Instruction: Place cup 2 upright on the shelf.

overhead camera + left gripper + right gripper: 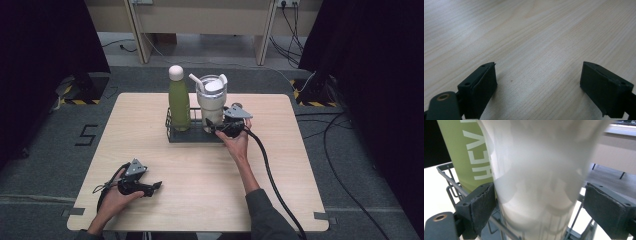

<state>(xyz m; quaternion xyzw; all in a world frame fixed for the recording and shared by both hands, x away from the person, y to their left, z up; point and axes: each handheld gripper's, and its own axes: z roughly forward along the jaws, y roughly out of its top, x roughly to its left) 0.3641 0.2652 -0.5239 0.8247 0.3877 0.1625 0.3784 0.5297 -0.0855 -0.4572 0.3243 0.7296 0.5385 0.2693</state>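
- Right tongs point(537, 202) are bracketing the white tumbler point(536, 177) in the wire rack point(172, 131); one pad touching, other apart.
- Left tongs point(537, 87) are resting wide open, holding nothing, on the worktop point(536, 32).

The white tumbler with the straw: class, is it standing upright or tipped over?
Upright. The white tumbler stands in the black wire rack beside the green bottle, lid and straw on top, with the right gripper around its lower part.

Item count, referenced to the wire rack point(196, 134): one green bottle point(178, 101) in its left bay; one white tumbler point(211, 101) in its right bay, fitted with one straw point(195, 82). One rack, on one worktop point(200, 175). Two claws: left claw point(156, 186), right claw point(210, 127).
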